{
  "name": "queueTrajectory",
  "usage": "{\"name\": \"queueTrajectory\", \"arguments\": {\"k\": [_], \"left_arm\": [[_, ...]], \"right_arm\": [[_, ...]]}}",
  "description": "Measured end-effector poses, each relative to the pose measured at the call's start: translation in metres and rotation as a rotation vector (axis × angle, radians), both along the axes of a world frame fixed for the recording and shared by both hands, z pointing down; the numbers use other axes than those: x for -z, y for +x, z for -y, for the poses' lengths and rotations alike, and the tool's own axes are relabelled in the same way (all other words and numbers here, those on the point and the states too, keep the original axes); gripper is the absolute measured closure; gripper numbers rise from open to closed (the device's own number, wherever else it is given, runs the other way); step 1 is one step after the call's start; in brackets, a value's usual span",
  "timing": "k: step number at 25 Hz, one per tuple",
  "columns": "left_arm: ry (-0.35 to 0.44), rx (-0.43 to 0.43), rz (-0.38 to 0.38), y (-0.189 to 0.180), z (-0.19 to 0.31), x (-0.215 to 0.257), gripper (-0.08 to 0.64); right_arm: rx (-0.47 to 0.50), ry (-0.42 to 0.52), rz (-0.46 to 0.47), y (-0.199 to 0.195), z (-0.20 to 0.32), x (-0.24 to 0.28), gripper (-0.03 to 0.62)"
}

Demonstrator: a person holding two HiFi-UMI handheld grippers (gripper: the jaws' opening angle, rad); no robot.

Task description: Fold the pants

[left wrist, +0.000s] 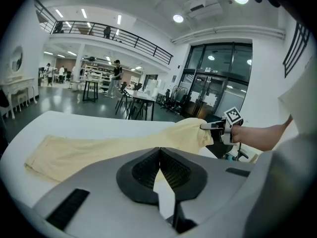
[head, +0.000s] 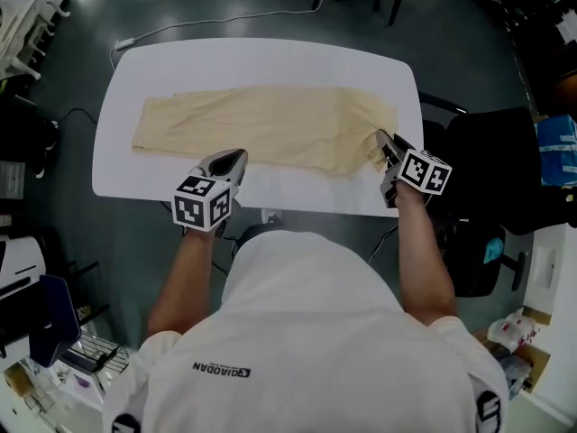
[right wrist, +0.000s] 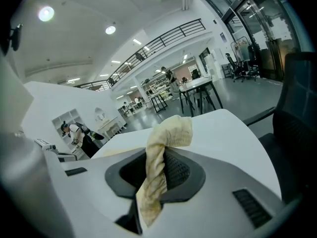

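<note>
The beige pants (head: 261, 124) lie stretched lengthwise across the white table (head: 270, 57). My right gripper (head: 383, 139) is shut on their right end and holds that end bunched up off the table. In the right gripper view a twisted strip of the fabric (right wrist: 157, 167) hangs between the pads. My left gripper (head: 236, 157) hovers at the pants' near edge, left of the middle. Its jaws meet at the tips (left wrist: 159, 149) with nothing between them. From the left gripper view the pants (left wrist: 99, 150) run towards the raised end, where the right gripper (left wrist: 207, 127) pinches it.
A black office chair (head: 505, 179) stands close to the table's right end. A white cable (head: 225, 21) runs over the floor beyond the far edge. Shelves and clutter (head: 27, 25) fill the left side, with more tables and chairs (left wrist: 133, 103) further off in the hall.
</note>
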State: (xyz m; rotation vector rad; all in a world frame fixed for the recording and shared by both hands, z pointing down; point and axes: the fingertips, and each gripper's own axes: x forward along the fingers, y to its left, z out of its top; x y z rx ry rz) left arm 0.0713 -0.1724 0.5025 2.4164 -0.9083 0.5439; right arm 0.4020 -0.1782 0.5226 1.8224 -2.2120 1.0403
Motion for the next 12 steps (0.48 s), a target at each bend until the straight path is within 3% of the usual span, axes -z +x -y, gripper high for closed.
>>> {"name": "queueTrajectory", "arguments": {"k": [5,12], "left_arm": [[-0.011,0.077,0.013,-0.008,-0.033,0.002,0.532],[0.043,0.185,0.035,-0.030,-0.076,0.019,0.532]], "right_arm": [[0.055,0.050,0.020,-0.008,-0.007,0.012,0.508],[0.073,0.106,0.070,-0.020,-0.014,0.022,0.508]]}}
